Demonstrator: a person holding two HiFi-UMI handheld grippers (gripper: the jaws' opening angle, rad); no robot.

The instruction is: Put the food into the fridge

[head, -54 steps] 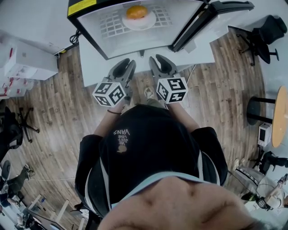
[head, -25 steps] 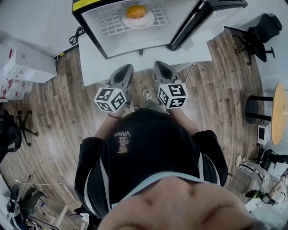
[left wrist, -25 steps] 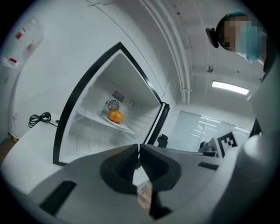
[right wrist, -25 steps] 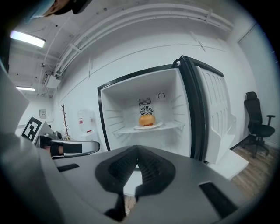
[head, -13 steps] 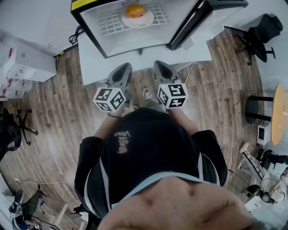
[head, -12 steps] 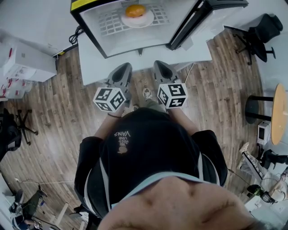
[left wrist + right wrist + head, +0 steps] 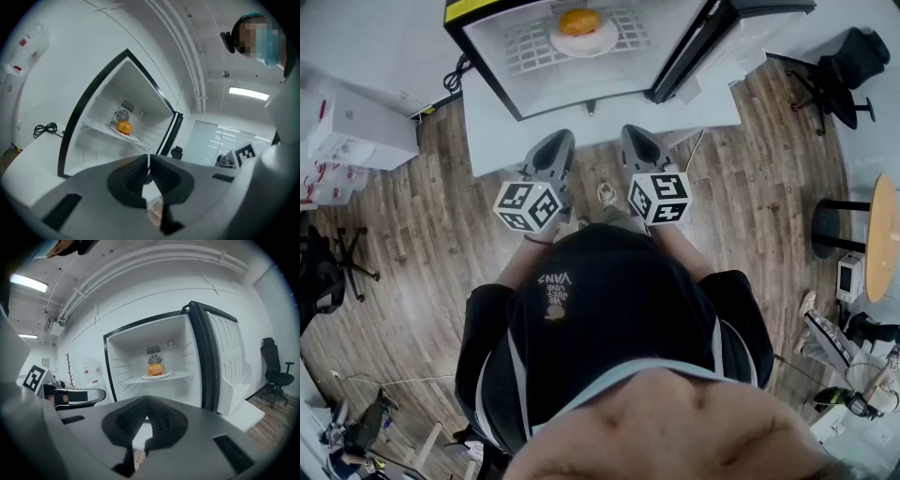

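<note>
The fridge (image 7: 492, 37) fills the top centre of the head view, its door (image 7: 712, 42) swung wide to the upper right. On the wire shelf (image 7: 525, 47) inside sits a white plate (image 7: 598, 41), and on that plate rests the food (image 7: 579, 21), a round orange-brown piece. The fridge stands on a white platform (image 7: 487, 122) over the wooden floor (image 7: 412, 244).

Below the fridge, in the middle of the frame, the left gripper (image 7: 555, 141) and the right gripper (image 7: 636, 139) sit side by side, apart from each other, both pointing up the frame toward the open cabinet and well short of it. Each carries its marker cube at the near end, just above the person's black shirt (image 7: 609, 328).

In the left gripper view the left gripper's jaws are together at their tips with nothing between them; the food shows small, left of centre, on the shelf beyond. In the right gripper view the right gripper's jaws are likewise pressed together and empty, with the food and plate straight above them in the frame, in front of a round fan grille (image 7: 154, 359) on the back wall.

An office chair (image 7: 853, 56) stands at the upper right, an orange round table (image 7: 886, 234) at the right edge, and white boxes (image 7: 347, 127) at the left
</note>
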